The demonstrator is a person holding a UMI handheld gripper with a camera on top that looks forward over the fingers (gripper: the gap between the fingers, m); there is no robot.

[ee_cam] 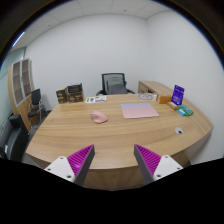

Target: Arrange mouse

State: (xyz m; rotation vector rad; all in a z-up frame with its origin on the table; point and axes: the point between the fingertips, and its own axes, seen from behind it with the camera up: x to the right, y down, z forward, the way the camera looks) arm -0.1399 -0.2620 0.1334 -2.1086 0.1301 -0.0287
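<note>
A: Where does the gripper (114, 163) sit?

B: It hangs over the near edge of a wooden table (110, 138), its two fingers spread wide apart with nothing between them. The purple pads (80, 159) on their inner faces face each other across bare tabletop

A: And the mouse?

B: The mouse (98, 117) is pink and lies on the table well beyond the fingers, a little toward the left finger's side. It rests on the wood, apart from the pink mat (139, 111) that lies flat just beside it on the right

A: Is the mouse touching that mat?

B: No, a strip of bare wood shows between them

A: What else does the table carry?

B: Toward the far right stands a purple box (178, 95), with a small teal object (180, 130) nearer the right rim; what it is cannot be told. Some white papers (95, 99) lie at the far edge

A: And around the table?

B: A black office chair (115, 84) stands behind the far edge against the white wall. A second chair (36, 101) sits at the left, near a wooden shelf unit (20, 82)
</note>
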